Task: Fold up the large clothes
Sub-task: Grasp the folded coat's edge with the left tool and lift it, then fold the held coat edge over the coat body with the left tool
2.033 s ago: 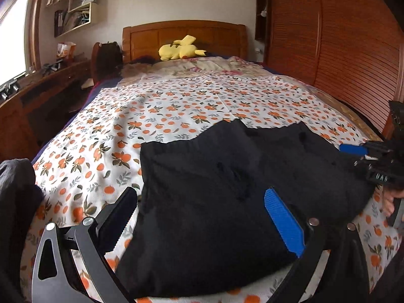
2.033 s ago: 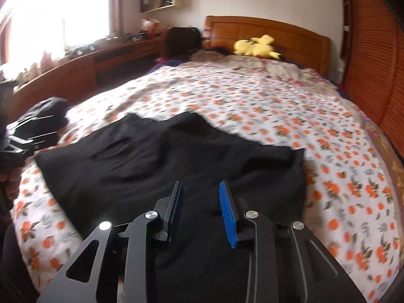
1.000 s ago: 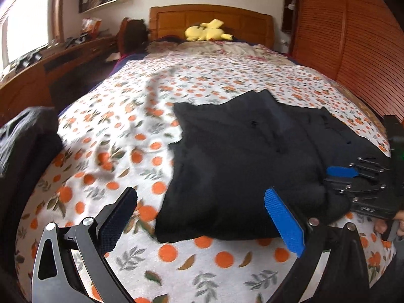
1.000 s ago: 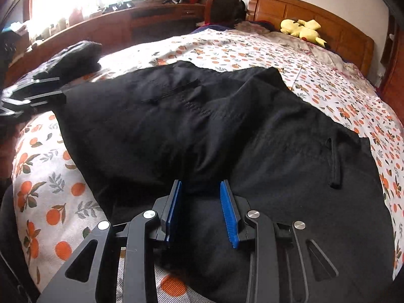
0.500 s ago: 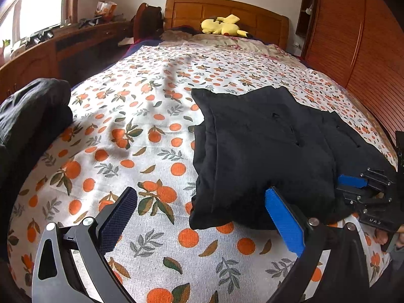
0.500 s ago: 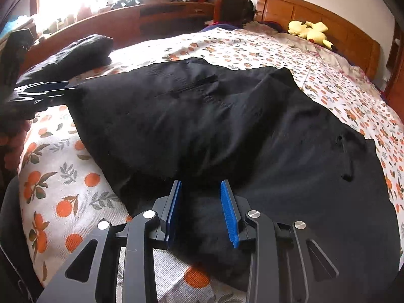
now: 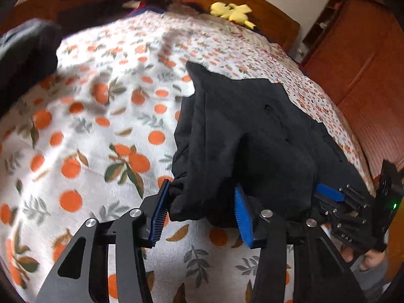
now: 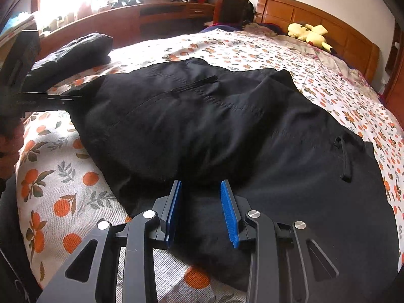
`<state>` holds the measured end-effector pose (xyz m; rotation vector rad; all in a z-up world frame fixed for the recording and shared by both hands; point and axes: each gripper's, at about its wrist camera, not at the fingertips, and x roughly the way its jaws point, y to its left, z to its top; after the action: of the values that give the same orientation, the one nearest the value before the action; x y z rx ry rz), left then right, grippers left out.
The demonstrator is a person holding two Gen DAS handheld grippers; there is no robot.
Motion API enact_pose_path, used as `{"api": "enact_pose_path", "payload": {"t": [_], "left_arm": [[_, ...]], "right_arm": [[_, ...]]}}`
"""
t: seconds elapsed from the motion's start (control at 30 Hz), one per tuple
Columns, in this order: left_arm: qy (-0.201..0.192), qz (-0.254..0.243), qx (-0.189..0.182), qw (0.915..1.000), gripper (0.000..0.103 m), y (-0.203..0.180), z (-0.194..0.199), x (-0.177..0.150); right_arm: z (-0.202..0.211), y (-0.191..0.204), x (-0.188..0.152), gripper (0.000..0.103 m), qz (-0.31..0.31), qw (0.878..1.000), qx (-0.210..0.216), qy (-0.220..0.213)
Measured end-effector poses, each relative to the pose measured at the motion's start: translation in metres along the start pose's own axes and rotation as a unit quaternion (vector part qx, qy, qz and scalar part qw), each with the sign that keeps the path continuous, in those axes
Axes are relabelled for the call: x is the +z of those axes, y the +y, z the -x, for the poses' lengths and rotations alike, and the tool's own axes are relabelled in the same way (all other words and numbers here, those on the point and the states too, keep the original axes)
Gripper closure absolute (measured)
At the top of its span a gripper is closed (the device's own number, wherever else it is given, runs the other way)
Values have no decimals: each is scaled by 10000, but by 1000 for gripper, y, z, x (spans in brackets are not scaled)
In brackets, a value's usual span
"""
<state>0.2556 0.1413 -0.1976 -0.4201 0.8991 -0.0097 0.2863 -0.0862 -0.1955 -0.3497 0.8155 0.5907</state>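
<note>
A large black garment (image 7: 252,131) lies partly folded on the orange-print bedspread (image 7: 88,139). My left gripper (image 7: 202,189) is at its near left corner. The jaws are closing, and the bunched corner fills the gap and touches both blue pads. My right gripper (image 8: 200,185) is shut on a thick fold at the near edge of the black garment (image 8: 202,126). In the left wrist view the right gripper (image 7: 328,194) grips the edge at the right. In the right wrist view the left gripper (image 8: 68,98) shows side-on at the far left corner.
A dark bundle of clothing (image 8: 75,48) sits at the bed's left edge. A yellow plush toy (image 8: 308,34) lies by the wooden headboard (image 8: 328,22). A wooden desk (image 8: 126,15) runs under the window, and a slatted wardrobe (image 7: 366,63) stands to the right. A person's hand (image 7: 371,260) holds the right gripper.
My left gripper has dropped, rolled and come onto the garment's near left corner, and its jaws have narrowed from wide open around the cloth. The right gripper has stayed put with its fold.
</note>
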Motion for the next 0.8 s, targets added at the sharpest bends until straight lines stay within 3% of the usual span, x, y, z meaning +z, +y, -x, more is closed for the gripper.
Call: {"api": "enact_pose_path", "payload": {"t": [0.1, 0.2, 0.43, 0.6, 0.8], "left_arm": [[197, 409, -245, 9987, 54, 11, -8, -2], [258, 453, -347, 9980, 57, 13, -10, -1], [226, 296, -351, 9987, 84, 0, -7, 5], [-73, 4, -320, 9995, 89, -22, 11, 16], [-640, -672, -406, 9949, 90, -83, 49, 38]], "right_arm": [[1, 0, 0, 72, 7, 10000, -9, -4], [1, 1, 1, 72, 17, 10000, -18, -6], [1, 1, 1, 72, 10, 10000, -14, -6], [3, -2, 1, 72, -65, 10000, 44, -31], [14, -10, 3, 68, -226, 9996, 72, -157]]}}
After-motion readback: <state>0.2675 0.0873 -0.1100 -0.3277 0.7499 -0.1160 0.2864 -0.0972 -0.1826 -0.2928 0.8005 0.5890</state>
